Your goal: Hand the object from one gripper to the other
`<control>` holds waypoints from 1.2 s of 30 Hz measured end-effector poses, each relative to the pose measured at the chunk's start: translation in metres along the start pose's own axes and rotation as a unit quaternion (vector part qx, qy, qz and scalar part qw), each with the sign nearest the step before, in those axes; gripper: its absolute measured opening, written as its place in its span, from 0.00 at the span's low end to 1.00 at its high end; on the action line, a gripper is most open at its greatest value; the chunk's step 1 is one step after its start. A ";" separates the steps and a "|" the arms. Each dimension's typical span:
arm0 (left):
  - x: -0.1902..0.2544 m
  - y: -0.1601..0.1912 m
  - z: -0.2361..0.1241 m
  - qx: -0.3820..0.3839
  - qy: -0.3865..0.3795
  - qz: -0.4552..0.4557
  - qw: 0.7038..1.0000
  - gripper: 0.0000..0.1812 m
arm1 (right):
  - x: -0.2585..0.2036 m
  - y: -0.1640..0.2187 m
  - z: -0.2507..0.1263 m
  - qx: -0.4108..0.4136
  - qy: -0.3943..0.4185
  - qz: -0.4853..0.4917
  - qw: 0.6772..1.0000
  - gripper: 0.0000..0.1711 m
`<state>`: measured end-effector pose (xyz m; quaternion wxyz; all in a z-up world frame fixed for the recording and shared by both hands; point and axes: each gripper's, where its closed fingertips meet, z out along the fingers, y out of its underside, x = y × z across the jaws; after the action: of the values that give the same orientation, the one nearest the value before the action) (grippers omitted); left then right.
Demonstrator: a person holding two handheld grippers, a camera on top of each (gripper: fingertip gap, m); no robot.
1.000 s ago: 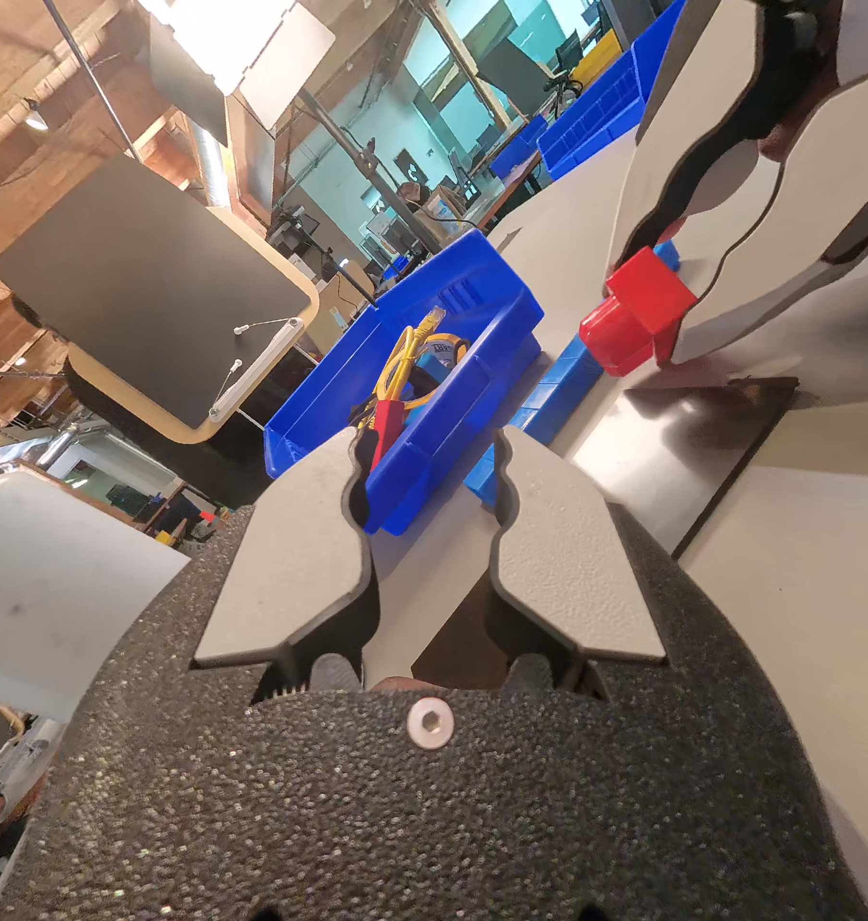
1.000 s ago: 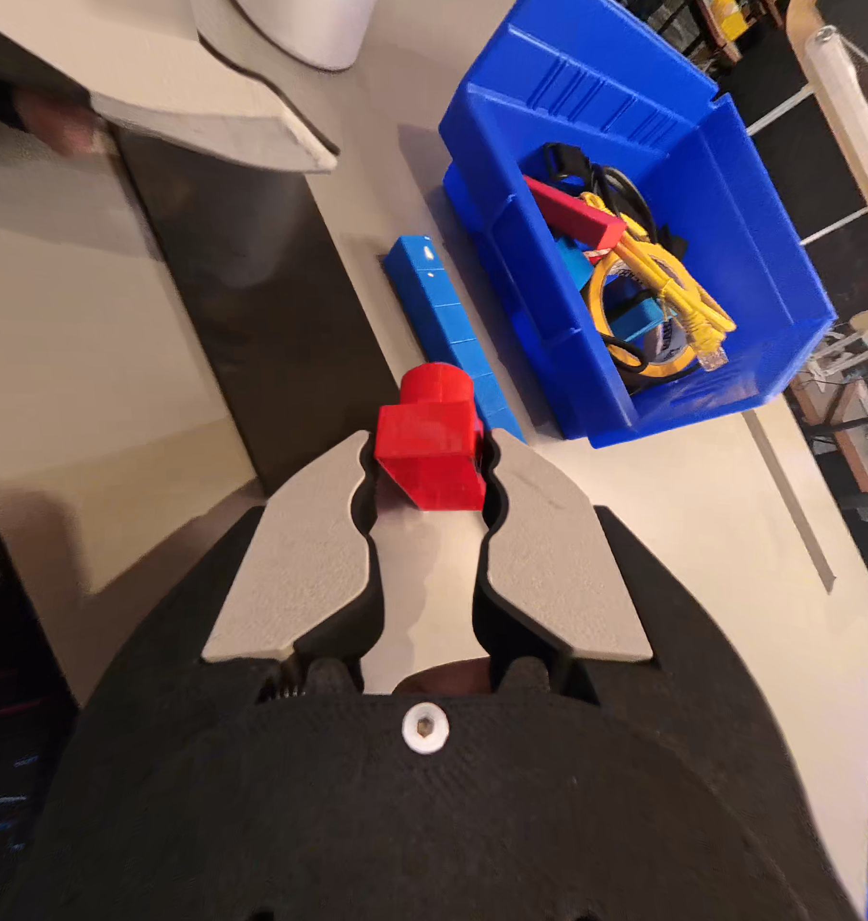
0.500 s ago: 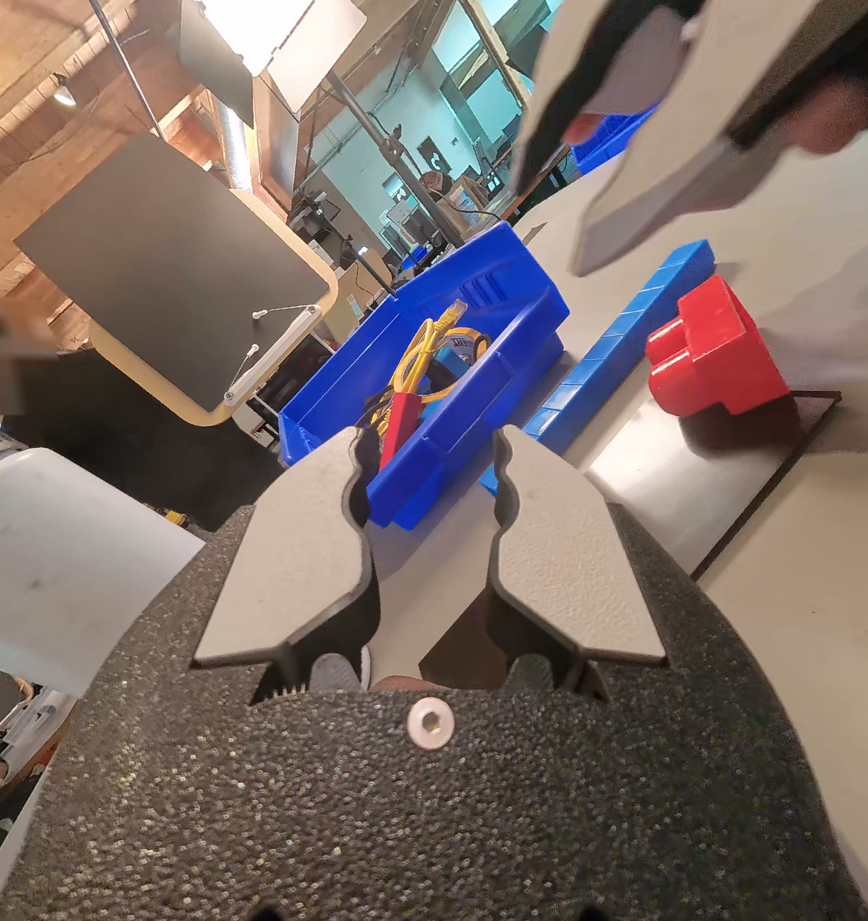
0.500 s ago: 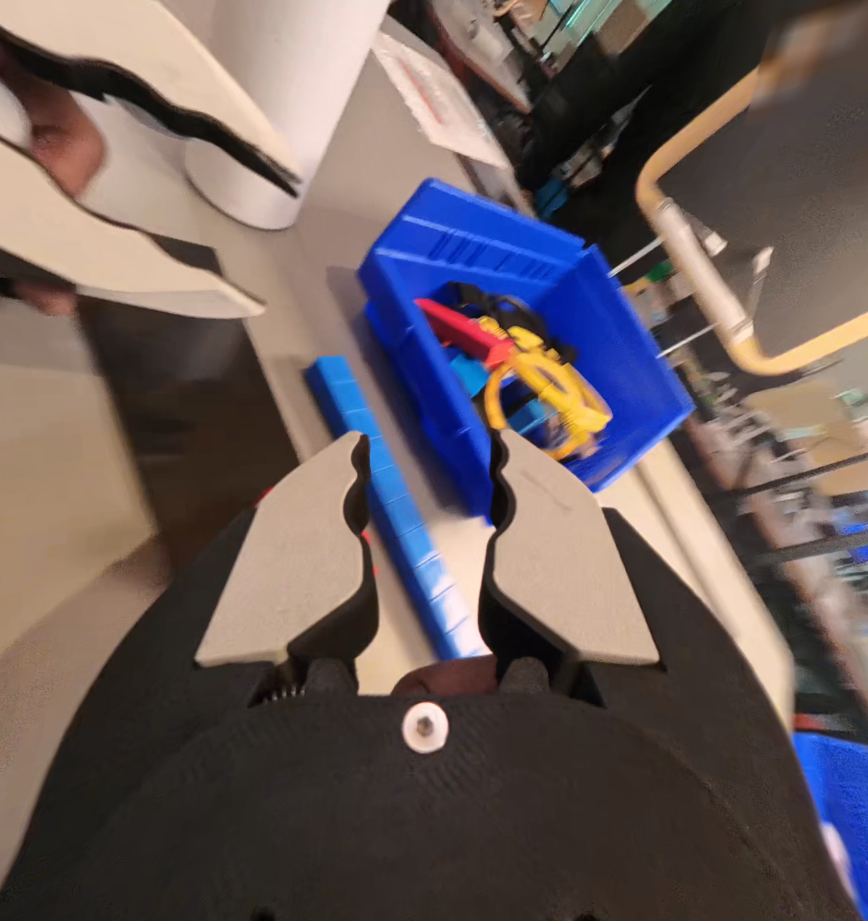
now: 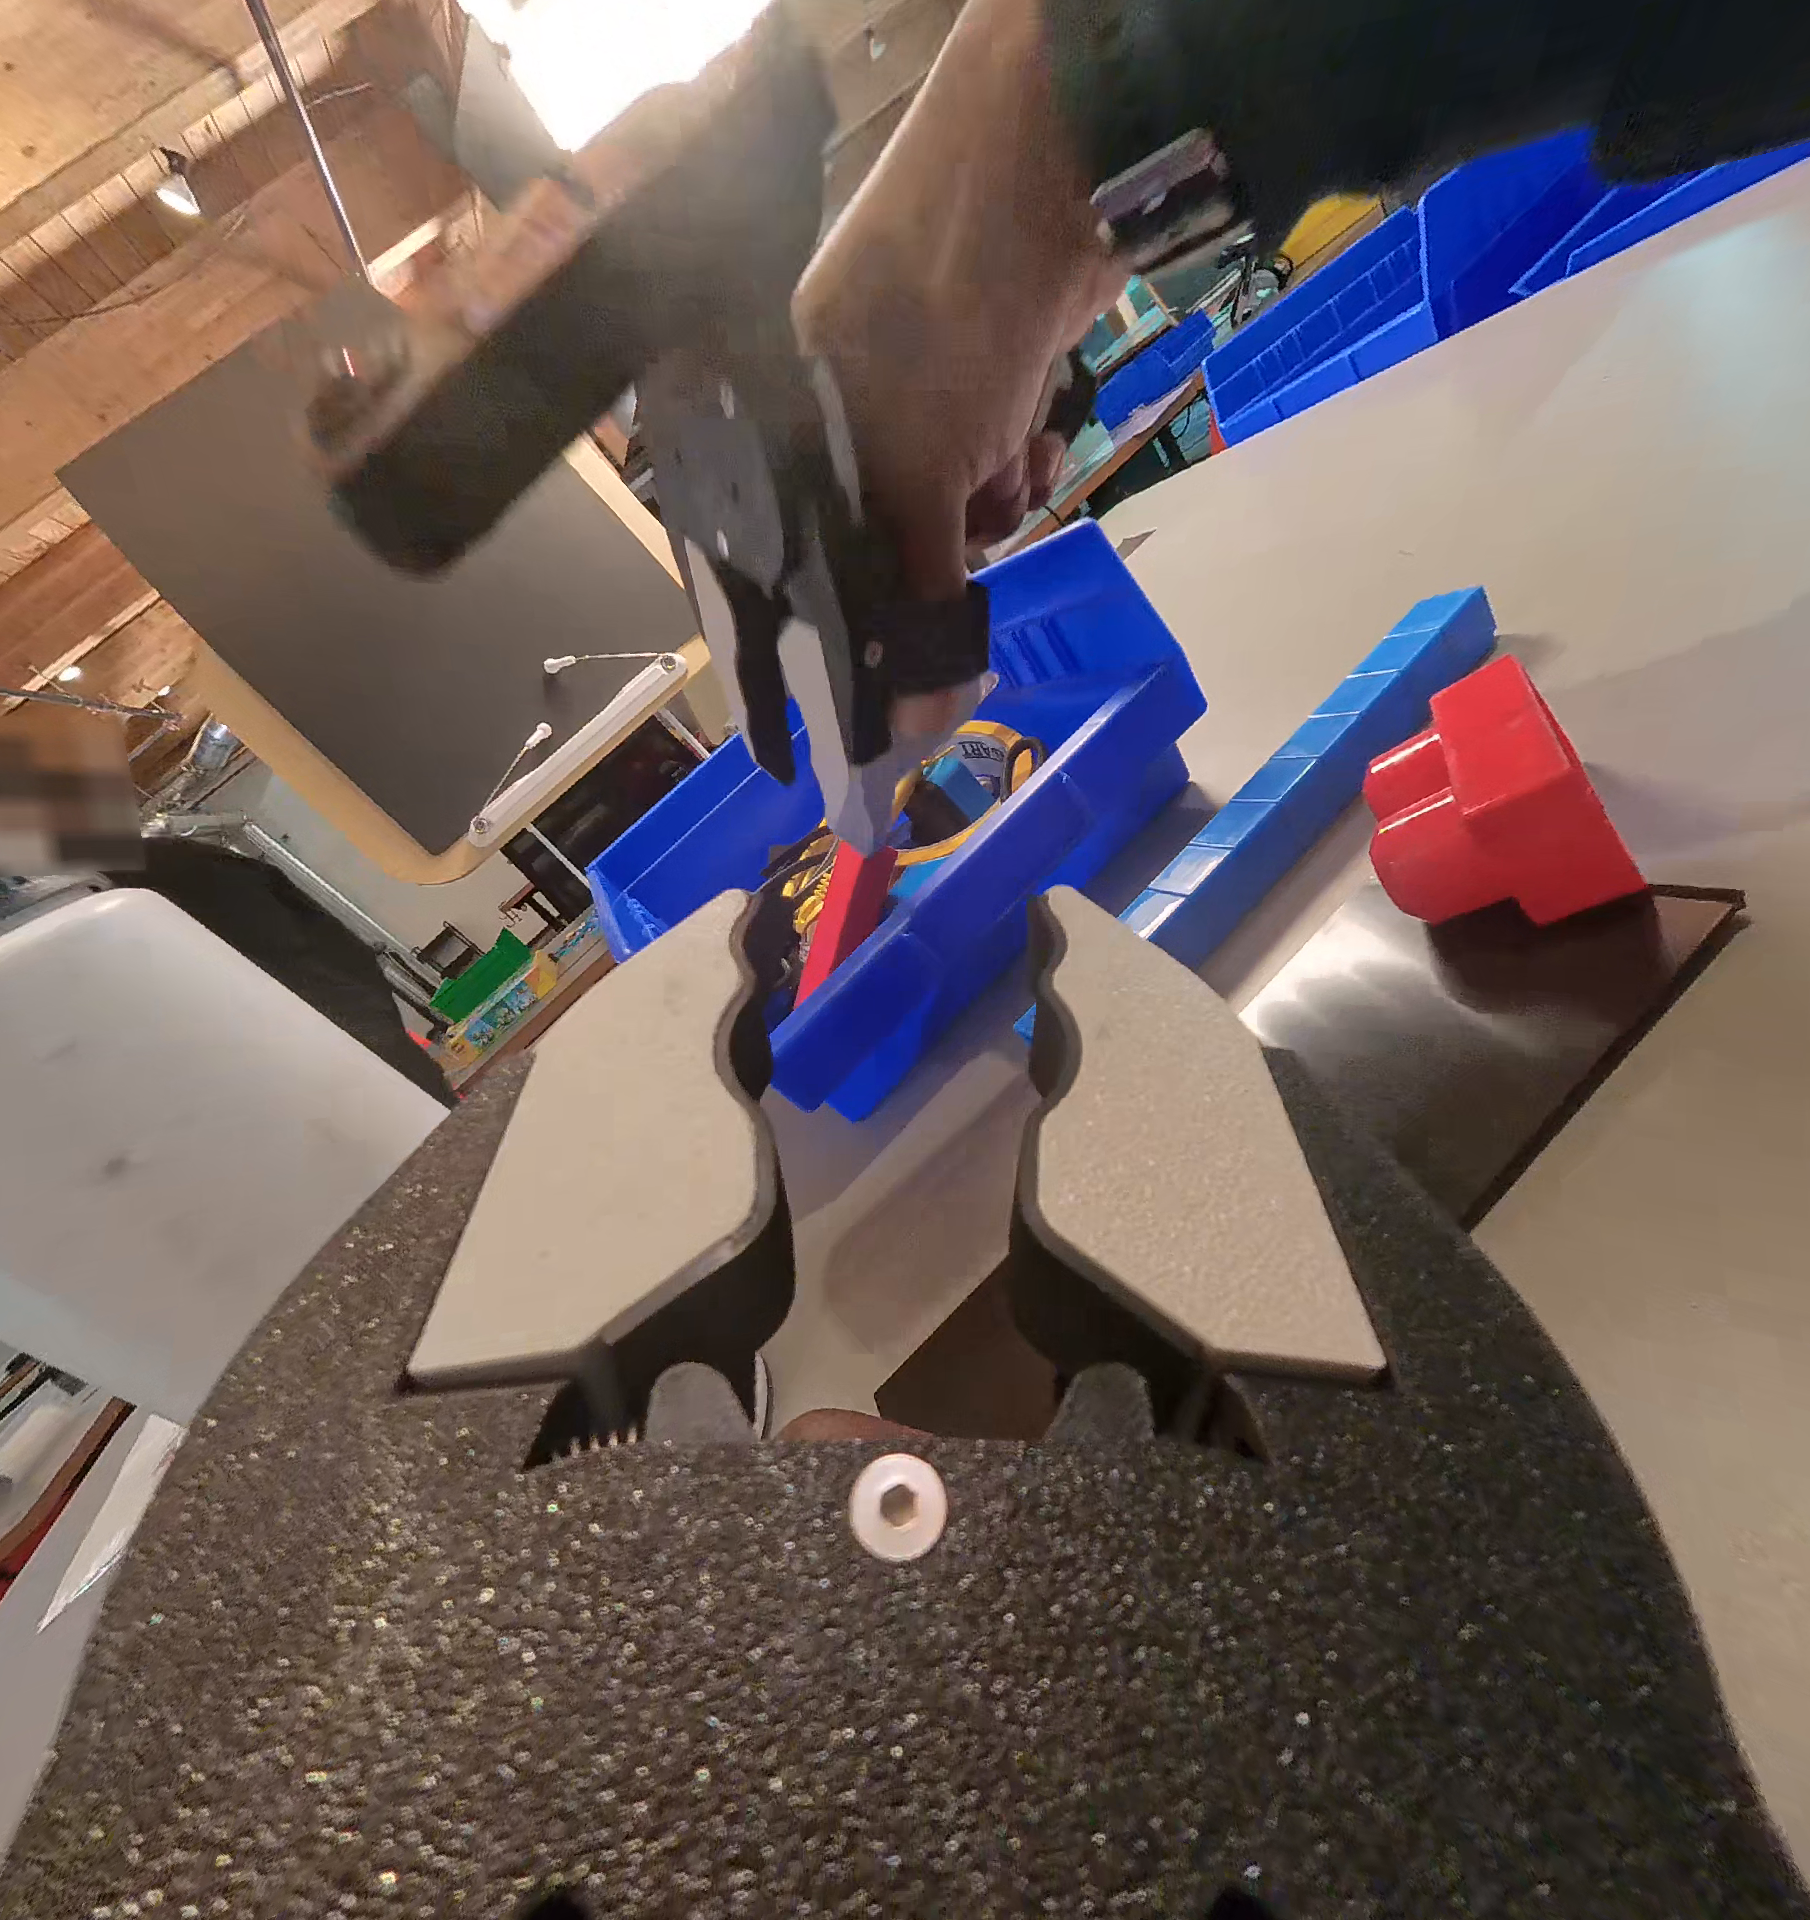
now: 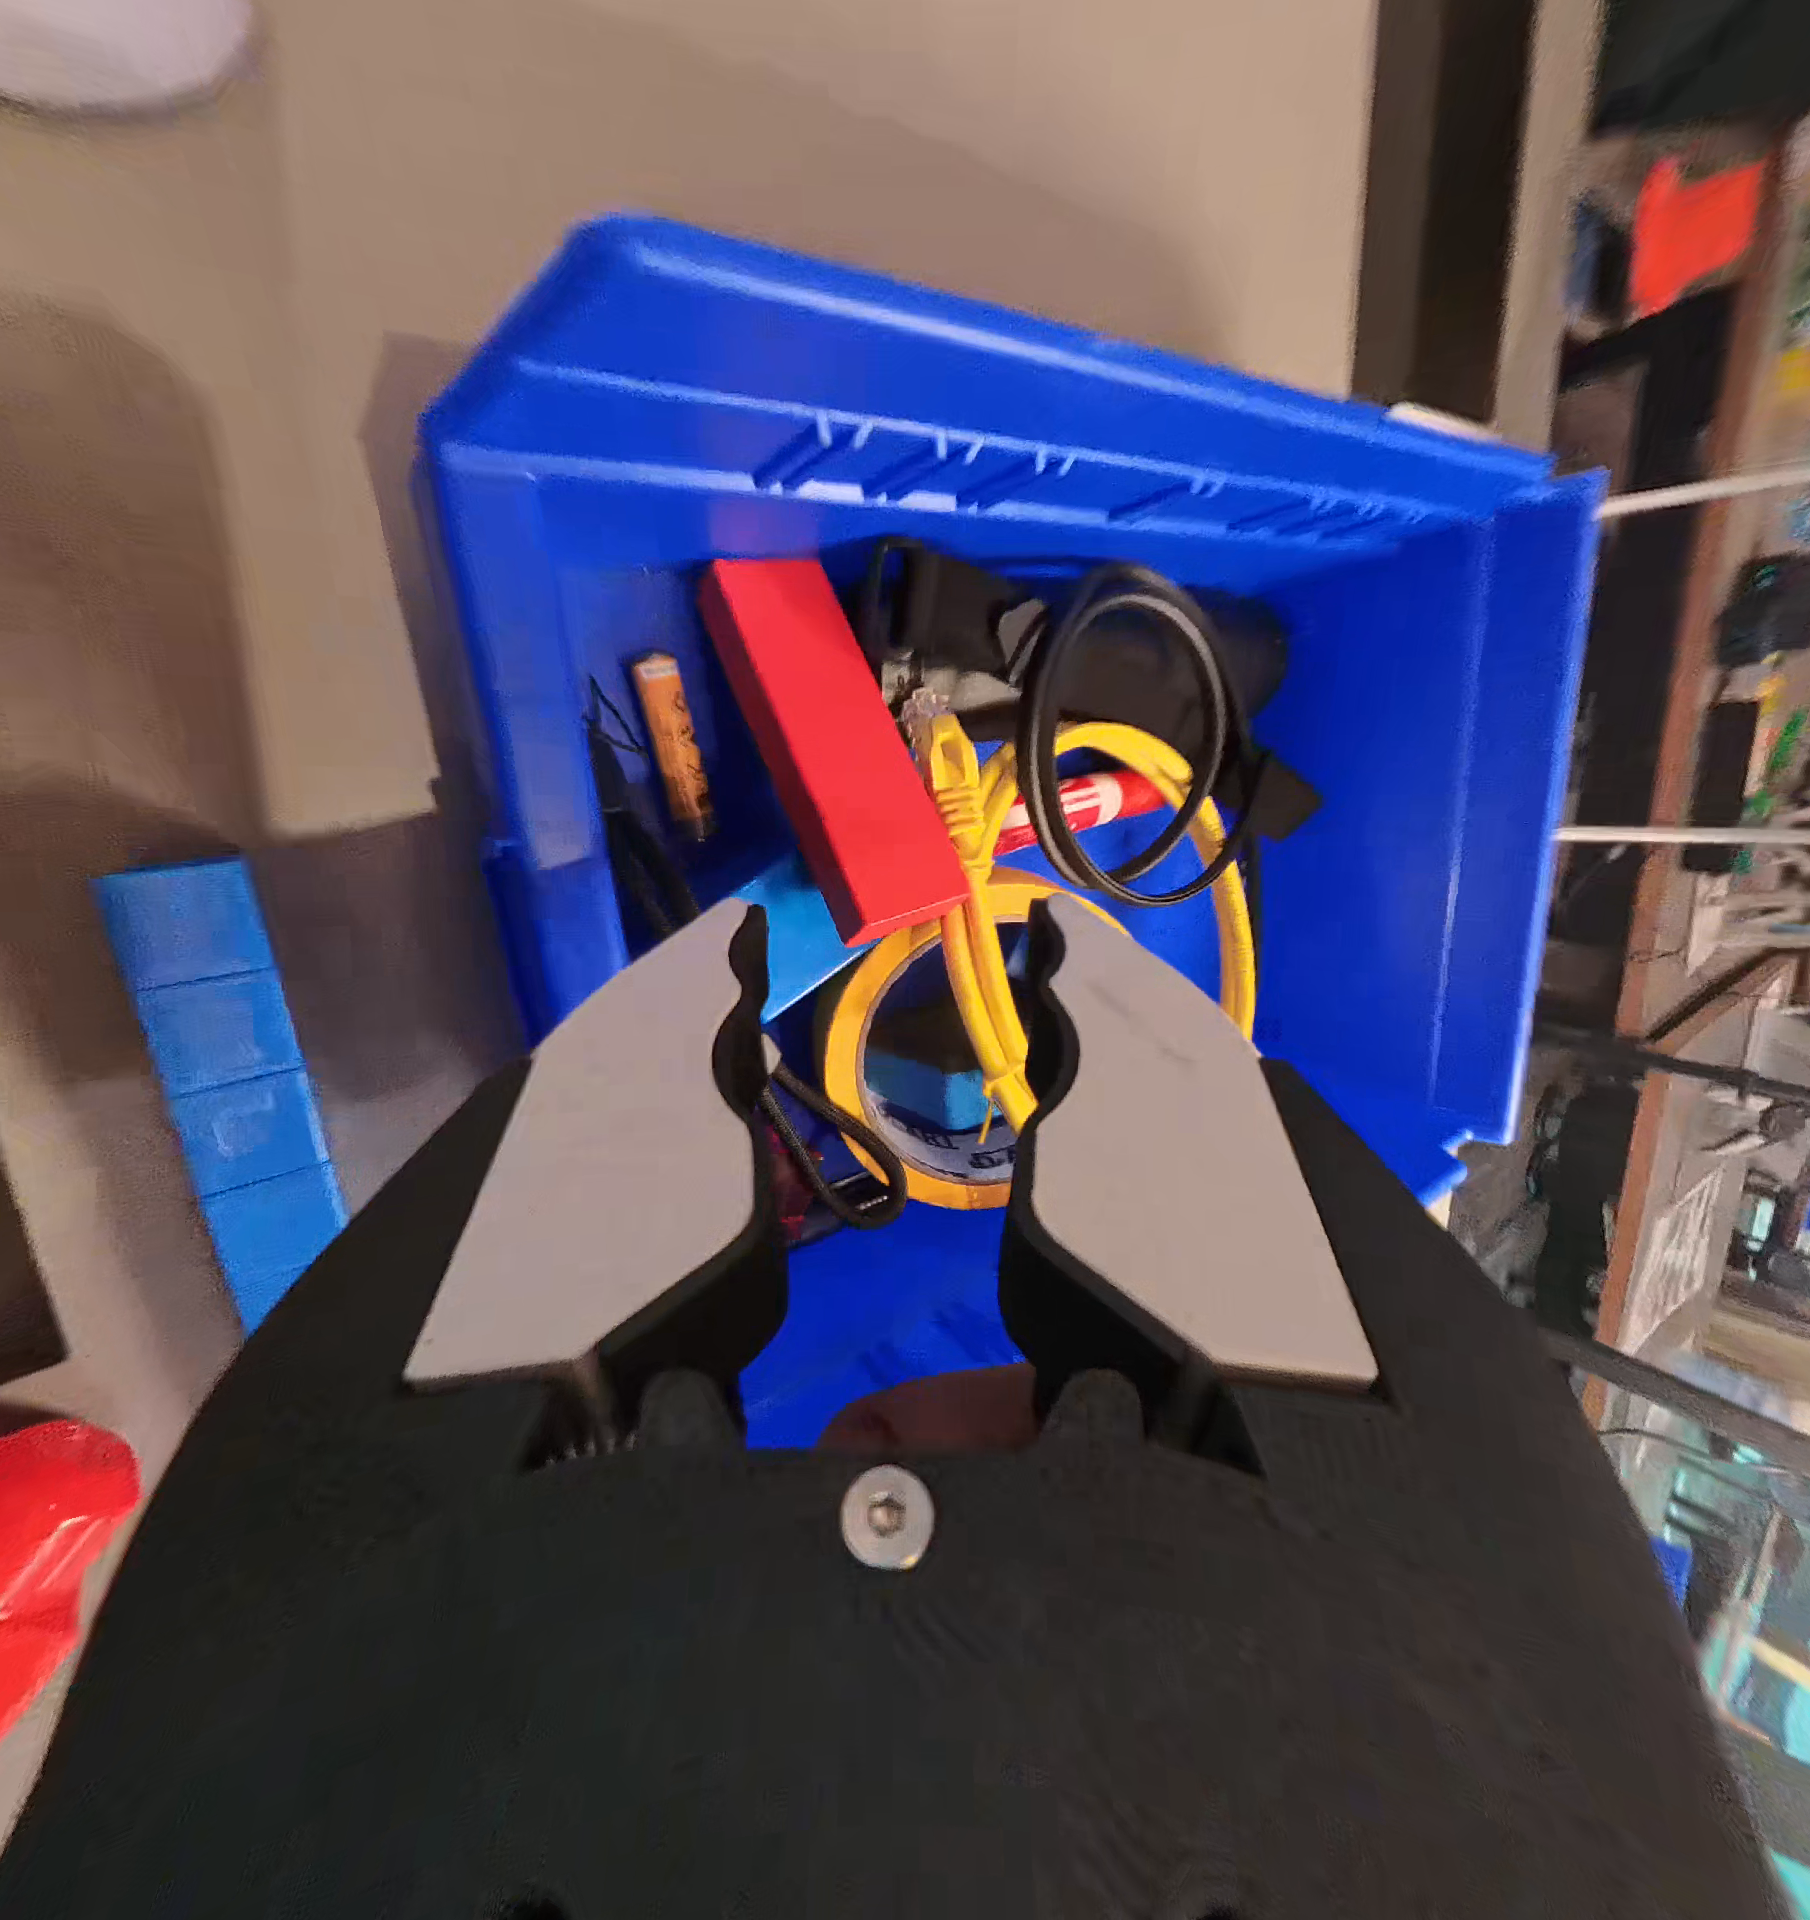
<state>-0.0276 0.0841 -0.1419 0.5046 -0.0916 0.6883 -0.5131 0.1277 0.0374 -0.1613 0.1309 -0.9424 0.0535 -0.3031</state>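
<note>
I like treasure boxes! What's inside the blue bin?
Inside the blue bin: a red bar, yellow cable, black cord, tape roll. Things underneath are hidden.

— Any way into the blue bin (image 6: 1483, 748)?
— Open from above, but the red bar (image 6: 828, 748), yellow cable (image 6: 984, 831) and tape roll (image 6: 880, 1039) crowd it.
— Beside it?
— The blue block row (image 5: 1327, 769) lines the bench (image 5: 1607, 436).

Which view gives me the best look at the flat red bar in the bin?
The right wrist view: the flat red bar shows nearly whole from above, slanted across the blue bin. In the left wrist view only its end shows above the bin wall.
</note>
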 end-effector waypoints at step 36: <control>0.030 0.004 0.018 -0.053 -0.007 0.102 0.993 0.29 | -0.088 0.055 -0.096 0.212 0.151 0.221 0.940 0.10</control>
<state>-0.0261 0.0553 -0.1628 0.5538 -0.0506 0.7165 -0.4212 -0.0013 -0.0200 -0.1503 0.3814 -0.8003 0.2142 -0.4100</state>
